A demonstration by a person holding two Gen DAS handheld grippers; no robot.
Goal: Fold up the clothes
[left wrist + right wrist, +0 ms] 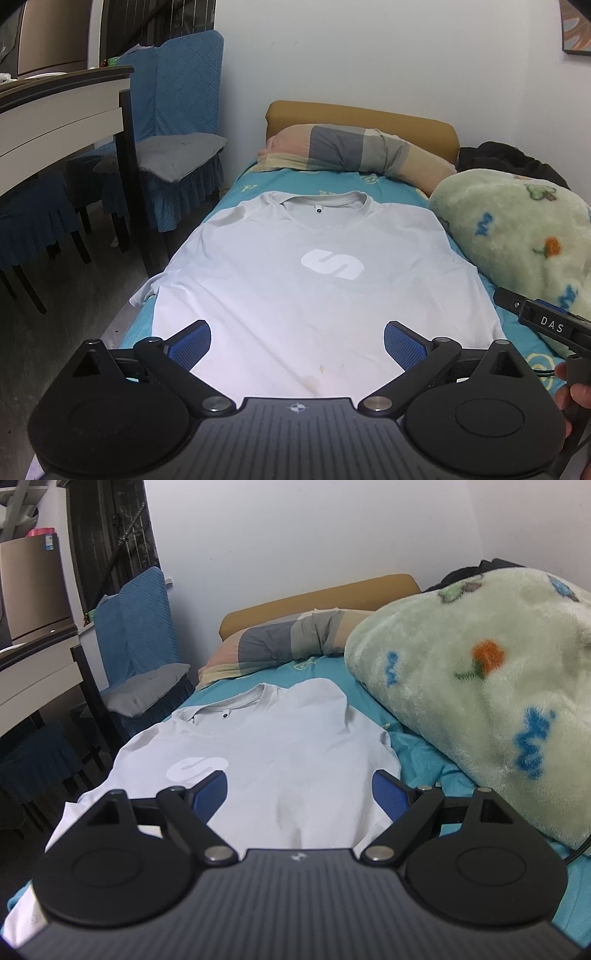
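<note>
The left gripper (297,345) is spread wide, its blue-padded fingers (194,343) well apart and holding nothing. The right gripper (299,797) is likewise wide apart and empty, its blue pads (389,797) facing each other across the gap. In the left wrist view, a hand (572,384) grips the right gripper's black handle.

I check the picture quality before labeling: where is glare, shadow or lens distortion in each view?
Left wrist view: the near part of the white T-shirt is overexposed, and the table edge bows from fisheye distortion. Right wrist view: light is more even, the fleece blanket bulges large, and the corners darken.
</note>
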